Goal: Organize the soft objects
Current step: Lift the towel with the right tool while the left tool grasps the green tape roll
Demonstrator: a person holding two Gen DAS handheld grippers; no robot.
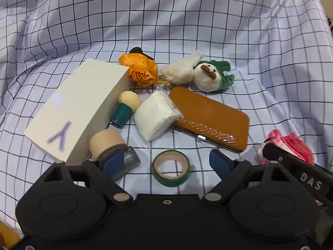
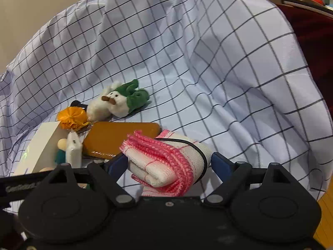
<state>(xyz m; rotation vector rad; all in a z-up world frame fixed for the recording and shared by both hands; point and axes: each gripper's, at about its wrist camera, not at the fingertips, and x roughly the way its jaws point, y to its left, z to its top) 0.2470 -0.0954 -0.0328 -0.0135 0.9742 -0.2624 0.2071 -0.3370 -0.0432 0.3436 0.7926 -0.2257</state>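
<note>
A: How far along does the tidying look?

B: Barely begun, I'd say. Everything lies mixed in one heap on the checked cloth over the worktop: plush, orange pouch, wrapped white roll, two sponges beside the white box, brown case, and tape.

A: And the tongs?

B: The left tongs are released, spread wide, with the tape lying between the tips. The near sponge sits right at the left tip.

A: The right?

B: The right tongs are also released, straddling the pink-edged towel. The towel rests on the cloth just beside the case; the tips don't seem to be pressing it.

A: So what's left?

B: Nearly all. No soft thing looks grouped yet, and I can't see any bin for them.
</note>
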